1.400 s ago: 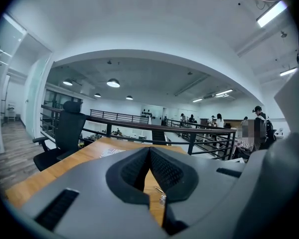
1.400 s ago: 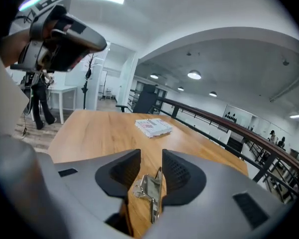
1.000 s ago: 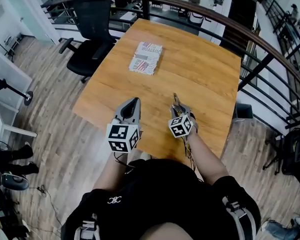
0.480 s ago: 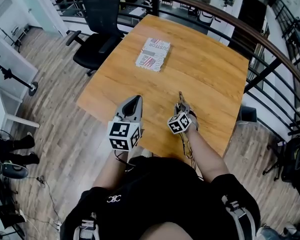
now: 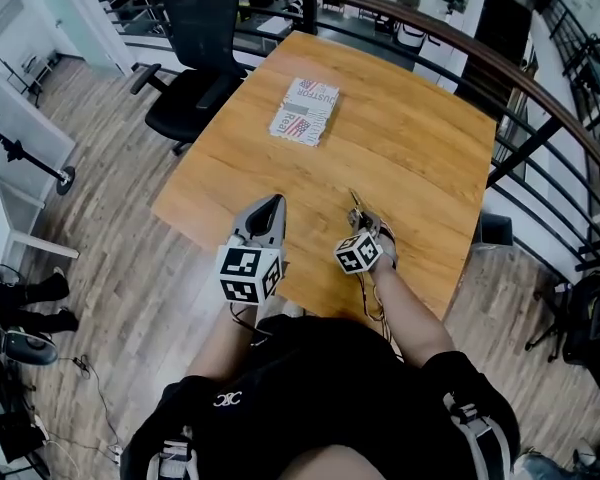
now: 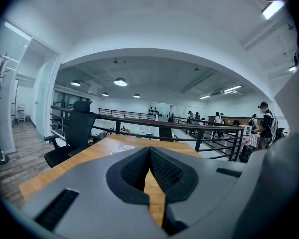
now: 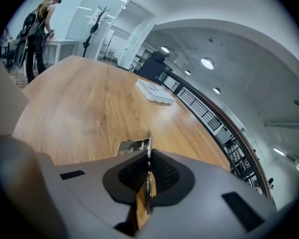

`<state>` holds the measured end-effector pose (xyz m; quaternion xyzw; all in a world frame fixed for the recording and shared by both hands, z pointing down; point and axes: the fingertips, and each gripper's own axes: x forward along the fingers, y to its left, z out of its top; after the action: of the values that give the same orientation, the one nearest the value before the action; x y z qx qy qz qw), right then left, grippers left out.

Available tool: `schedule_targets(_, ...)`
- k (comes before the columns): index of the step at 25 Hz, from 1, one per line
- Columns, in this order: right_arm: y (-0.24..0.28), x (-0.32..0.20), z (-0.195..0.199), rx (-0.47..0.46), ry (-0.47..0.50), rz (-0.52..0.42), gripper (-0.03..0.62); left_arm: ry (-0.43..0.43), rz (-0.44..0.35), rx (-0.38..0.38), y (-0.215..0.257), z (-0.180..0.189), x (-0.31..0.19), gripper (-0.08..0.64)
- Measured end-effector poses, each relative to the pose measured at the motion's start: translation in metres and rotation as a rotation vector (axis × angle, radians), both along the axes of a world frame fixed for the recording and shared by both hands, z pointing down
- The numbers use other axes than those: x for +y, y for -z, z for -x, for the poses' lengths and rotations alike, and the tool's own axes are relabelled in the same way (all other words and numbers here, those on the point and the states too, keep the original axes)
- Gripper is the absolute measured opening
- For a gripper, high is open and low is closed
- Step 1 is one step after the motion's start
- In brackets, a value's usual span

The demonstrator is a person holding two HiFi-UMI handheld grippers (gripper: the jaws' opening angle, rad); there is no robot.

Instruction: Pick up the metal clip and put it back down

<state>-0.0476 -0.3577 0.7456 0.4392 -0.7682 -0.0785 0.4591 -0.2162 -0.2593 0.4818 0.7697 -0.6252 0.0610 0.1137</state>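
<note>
The right claw [image 5: 359, 216] is clamped on the clip [image 5: 353, 200]. Its jaws have just been closing, and in the right gripper view the thin metal strip of the clip [image 7: 133, 146] stands on edge between the two dark pads, pinched there. The clip's wider folded end juts out past the tips of the claw [image 7: 148, 156] and a little to their left. The claw tilts down toward the desk [image 5: 410, 138], with the clip low over the wood just ahead of it. Whether the clip touches the desk cannot be told.

The left claw [image 5: 271, 206] is beside the right one, well apart from it on its left, over the near edge of the desk. In the left gripper view its jaws are together at the tips with nothing between them. Only a wedge of desk shows through the gap behind the tips of the claw [image 6: 149, 150].

A packet [image 5: 304, 112] lies flat on the desk far ahead of both claws, somewhat left of the right claw's line. The right gripper view shows the packet [image 7: 154, 92] well beyond the clip. A chair [image 5: 192, 43] is off the desk's far left corner, beyond the left claw.
</note>
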Motion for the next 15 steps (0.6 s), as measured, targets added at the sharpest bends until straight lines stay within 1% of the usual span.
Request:
schedule_targets(1, 0.002, 0.000, -0.001, -0.009, -0.002, -0.002, 0.021, -0.004, -0.001, 0.001, -0.001, -0.001, -0.001, 0.014)
schedule_targets(4, 0.005, 0.002, -0.004, -0.035, -0.012, 0.010, 0.020, -0.018, -0.005, 0.004, -0.002, -0.004, -0.002, 0.014)
schedule_targets(7, 0.015, 0.005, -0.010, -0.058, -0.033, -0.006, 0.020, -0.038, -0.009, 0.005, 0.000, -0.008, -0.003, 0.014)
schedule_targets(11, 0.046, 0.007, -0.016, -0.107, -0.051, -0.058, 0.020, -0.059, -0.013, 0.012, 0.004, -0.013, -0.004, 0.014)
schedule_targets(15, 0.093, 0.008, -0.025, -0.209, -0.082, -0.131, 0.020, -0.092, -0.018, 0.016, 0.007, -0.023, -0.003, 0.014)
